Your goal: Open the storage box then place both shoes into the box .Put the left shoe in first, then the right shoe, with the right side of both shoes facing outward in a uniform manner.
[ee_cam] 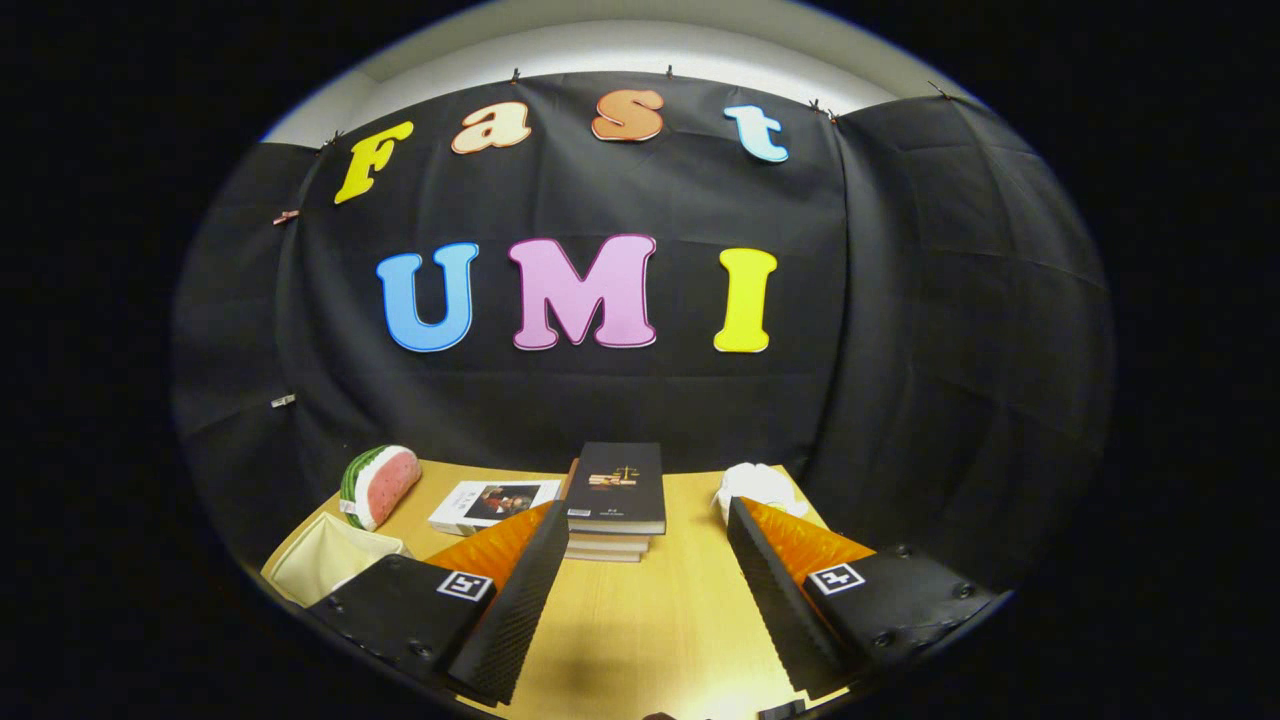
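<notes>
Gripper (pixel 645 600) spread wide over bare table (pixel 640 630), holding nothing, stack of books (pixel 612 500) just beyond fingers, open book (pixel 490 505) to its left, watermelon pillow (pixel 378 485) far left, cream box (pixel 330 560) near left finger, white object (pixel 755 488) beyond right finger, possibly a shoe

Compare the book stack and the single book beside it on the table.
The book stack has several books piled, a dark cover on top; the single book lies alone with a white cover. The stack sits beyond the open hand-held gripper, between its fingers; the single book lies left of it. Both lie flat.
</notes>
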A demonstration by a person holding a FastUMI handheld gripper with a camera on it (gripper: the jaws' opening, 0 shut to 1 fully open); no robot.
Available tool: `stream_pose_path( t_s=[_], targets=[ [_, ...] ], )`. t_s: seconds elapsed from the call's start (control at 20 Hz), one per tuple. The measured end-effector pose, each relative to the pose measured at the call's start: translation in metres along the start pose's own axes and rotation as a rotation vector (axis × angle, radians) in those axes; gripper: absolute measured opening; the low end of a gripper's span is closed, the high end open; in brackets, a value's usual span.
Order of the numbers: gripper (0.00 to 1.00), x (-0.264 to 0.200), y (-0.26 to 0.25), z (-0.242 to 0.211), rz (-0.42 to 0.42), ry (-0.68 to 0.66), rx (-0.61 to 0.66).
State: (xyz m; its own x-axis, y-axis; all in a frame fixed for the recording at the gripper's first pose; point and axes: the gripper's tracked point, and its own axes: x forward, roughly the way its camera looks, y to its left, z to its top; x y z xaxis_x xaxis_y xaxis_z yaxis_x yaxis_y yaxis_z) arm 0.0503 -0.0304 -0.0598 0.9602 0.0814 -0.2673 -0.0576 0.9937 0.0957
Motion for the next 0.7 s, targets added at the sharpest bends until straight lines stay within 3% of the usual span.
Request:
stream_pose_path(
  t_s=[0.7],
  targets=[
    [0.98, -0.004, -0.073, 0.014, -0.075, -0.056, 0.033]
  ],
)
